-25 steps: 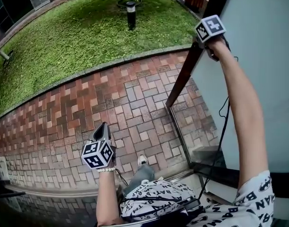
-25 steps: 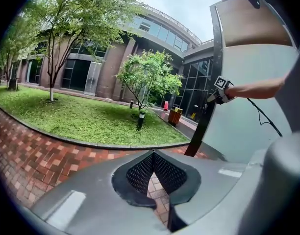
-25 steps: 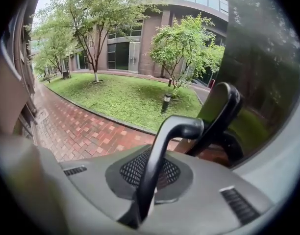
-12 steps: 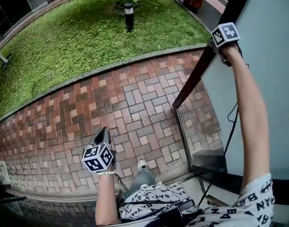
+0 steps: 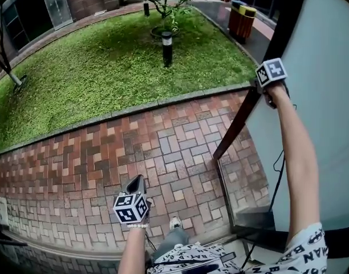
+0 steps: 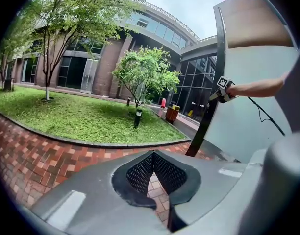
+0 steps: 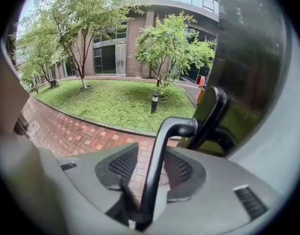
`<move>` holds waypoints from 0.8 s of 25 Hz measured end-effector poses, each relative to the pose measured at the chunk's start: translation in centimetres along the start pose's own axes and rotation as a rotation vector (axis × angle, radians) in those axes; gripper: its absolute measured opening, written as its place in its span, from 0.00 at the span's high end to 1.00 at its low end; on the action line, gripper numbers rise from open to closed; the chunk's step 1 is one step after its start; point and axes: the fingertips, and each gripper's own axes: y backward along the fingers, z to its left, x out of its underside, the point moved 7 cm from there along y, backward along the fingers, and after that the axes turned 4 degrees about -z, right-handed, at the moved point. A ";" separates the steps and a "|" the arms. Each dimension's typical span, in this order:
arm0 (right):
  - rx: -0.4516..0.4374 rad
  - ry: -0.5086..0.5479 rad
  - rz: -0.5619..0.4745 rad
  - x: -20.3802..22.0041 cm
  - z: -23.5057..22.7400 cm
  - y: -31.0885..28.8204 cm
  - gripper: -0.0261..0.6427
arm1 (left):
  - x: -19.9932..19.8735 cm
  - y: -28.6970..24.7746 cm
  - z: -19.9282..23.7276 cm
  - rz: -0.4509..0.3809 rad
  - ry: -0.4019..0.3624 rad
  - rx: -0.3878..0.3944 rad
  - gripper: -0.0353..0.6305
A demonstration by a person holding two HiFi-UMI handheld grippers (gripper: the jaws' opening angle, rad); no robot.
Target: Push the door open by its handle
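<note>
Right hand-held gripper (image 7: 152,173) is spreading its jaws off the door handle (image 7: 160,148), door (image 5: 311,124) pushed open, likely needing pull-back next.

Pale grey door (image 5: 328,124) panel, frame dark brown-black; door handle (image 7: 156,170) black; paving (image 5: 163,147) left of door red and brown brick, herringbone pattern; lawn (image 5: 106,67) farther from door green; bin (image 5: 243,19) beyond door orange-brown, yellow top; left gripper (image 6: 153,155) grey, pads (image 6: 140,173) black mesh; its cube (image 5: 132,208) black-and-white squares.
</note>
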 end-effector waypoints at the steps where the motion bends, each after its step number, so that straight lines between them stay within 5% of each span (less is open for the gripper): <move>1: 0.011 0.015 -0.027 -0.1 0.5 1.2 0.63 | 0.0 0.5 -0.2 -0.007 -0.002 0.004 0.97; 7: 0.046 0.078 -0.383 -0.4 6.0 13.3 0.63 | -0.6 4.9 -3.9 -0.054 -0.002 0.030 0.97; 9: 0.000 0.067 -0.458 1.7 9.0 16.6 0.95 | -0.6 7.2 -6.0 -0.076 -0.014 0.048 0.97; 15: -0.164 0.064 -0.469 10.7 17.4 21.9 0.96 | 2.8 16.6 -11.1 -0.089 -0.011 0.017 0.97; 20: -0.238 0.183 -0.462 14.3 23.4 28.0 0.97 | 5.4 23.9 -13.1 -0.073 0.041 -0.030 0.97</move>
